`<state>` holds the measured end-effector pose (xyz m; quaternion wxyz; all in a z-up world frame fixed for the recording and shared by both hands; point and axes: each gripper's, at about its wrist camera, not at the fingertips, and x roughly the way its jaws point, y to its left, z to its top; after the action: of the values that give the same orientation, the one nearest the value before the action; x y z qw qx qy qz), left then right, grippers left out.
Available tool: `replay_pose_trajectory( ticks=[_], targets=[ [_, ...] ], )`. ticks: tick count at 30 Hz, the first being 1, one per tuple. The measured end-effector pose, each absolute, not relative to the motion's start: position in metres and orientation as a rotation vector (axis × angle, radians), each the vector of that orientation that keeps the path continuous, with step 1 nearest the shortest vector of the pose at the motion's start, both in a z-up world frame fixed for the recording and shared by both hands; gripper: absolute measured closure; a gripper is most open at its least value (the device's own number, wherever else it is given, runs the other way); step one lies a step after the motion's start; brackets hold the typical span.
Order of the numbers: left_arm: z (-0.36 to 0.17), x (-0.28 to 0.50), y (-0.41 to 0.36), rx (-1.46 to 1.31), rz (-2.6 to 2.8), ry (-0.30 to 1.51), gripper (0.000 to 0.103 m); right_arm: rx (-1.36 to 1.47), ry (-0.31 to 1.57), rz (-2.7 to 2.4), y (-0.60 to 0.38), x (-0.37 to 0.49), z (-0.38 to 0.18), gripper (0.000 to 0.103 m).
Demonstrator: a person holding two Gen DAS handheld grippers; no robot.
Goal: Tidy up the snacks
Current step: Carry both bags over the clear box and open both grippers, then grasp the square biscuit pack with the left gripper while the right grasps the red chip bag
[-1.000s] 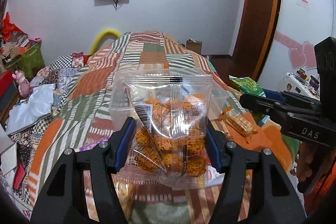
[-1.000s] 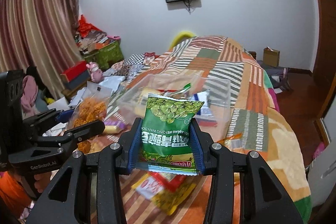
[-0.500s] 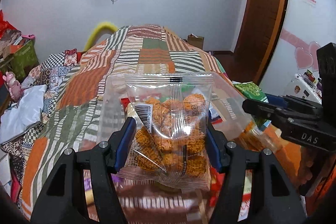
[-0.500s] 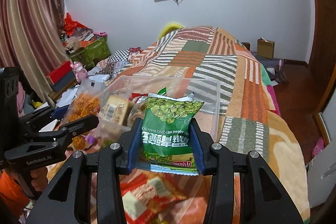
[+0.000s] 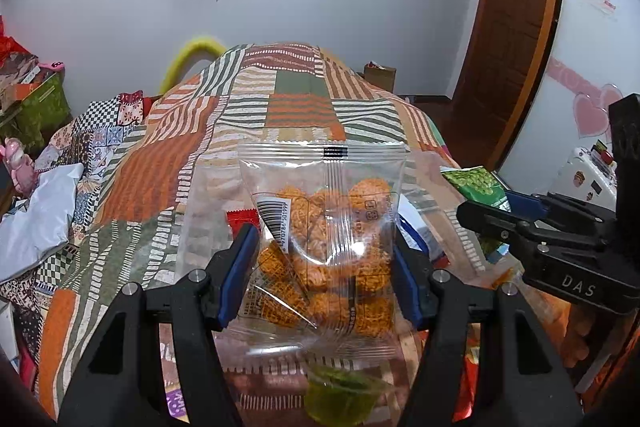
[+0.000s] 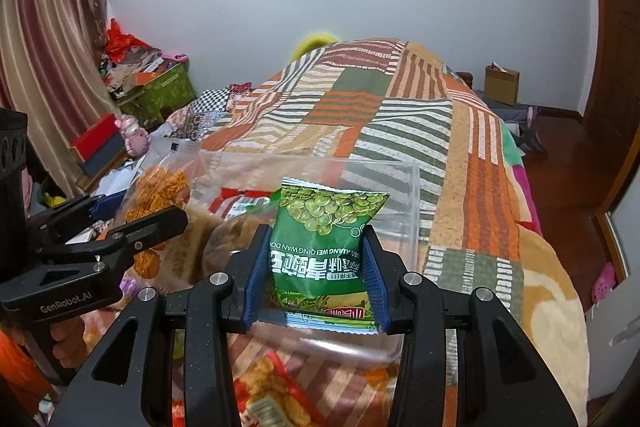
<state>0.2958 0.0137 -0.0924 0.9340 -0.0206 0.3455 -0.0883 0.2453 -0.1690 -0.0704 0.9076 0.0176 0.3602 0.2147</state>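
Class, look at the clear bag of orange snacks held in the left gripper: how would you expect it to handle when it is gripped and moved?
The clear snack bag likely flexes: its film creases between the left gripper pads. Probably light and fragile, with loose, airy orange pieces.

Even, soft indoor light fills both views, bright on the white wall (image 5: 360, 7) far beyond the claws, with no hard shadows. Strong fisheye bending curves the door frame (image 5: 532, 39) and darkens the corners. Below the claws the snacks smear with motion blur, and glare streaks the clear packet (image 5: 324, 239).
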Motion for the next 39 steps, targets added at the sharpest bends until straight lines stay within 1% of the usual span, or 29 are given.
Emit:
replay_pose_trajectory(
  ticks=[10,12,14,16,24,26,28,30,33,39],
  targets=[
    [-0.1,0.302,0.008,-0.013,-0.143,0.704,0.04,-0.003,0.797,0.415,-0.16,0.255,-0.086,0.061],
    [-0.098,0.302,0.008,-0.022,-0.139,0.709,0.039,0.014,0.814,0.42,-0.164,0.257,-0.086,0.059],
    [-0.096,0.3,0.01,-0.04,-0.142,0.707,0.037,0.025,0.804,0.414,-0.167,0.256,-0.082,0.05],
    [-0.091,0.297,0.012,-0.053,-0.141,0.696,0.033,0.02,0.79,0.411,-0.168,0.253,-0.078,0.048],
    [-0.07,0.275,0.012,-0.039,-0.148,0.662,0.033,0.005,0.734,0.412,-0.175,0.232,-0.055,0.043],
    [-0.068,0.267,0.013,-0.036,-0.148,0.666,0.033,0.009,0.726,0.412,-0.179,0.225,-0.051,0.038],
    [-0.067,0.257,0.014,-0.032,-0.148,0.673,0.033,0.007,0.719,0.411,-0.183,0.218,-0.047,0.037],
    [-0.066,0.247,0.015,-0.026,-0.144,0.68,0.032,-0.011,0.708,0.398,-0.186,0.21,-0.045,0.036],
    [-0.068,0.233,0.018,-0.015,-0.139,0.697,0.027,-0.034,0.699,0.382,-0.191,0.197,-0.045,0.034],
    [-0.08,0.197,0.03,-0.005,-0.124,0.75,0.024,-0.047,0.716,0.369,-0.203,0.171,-0.052,0.031]
  ],
)
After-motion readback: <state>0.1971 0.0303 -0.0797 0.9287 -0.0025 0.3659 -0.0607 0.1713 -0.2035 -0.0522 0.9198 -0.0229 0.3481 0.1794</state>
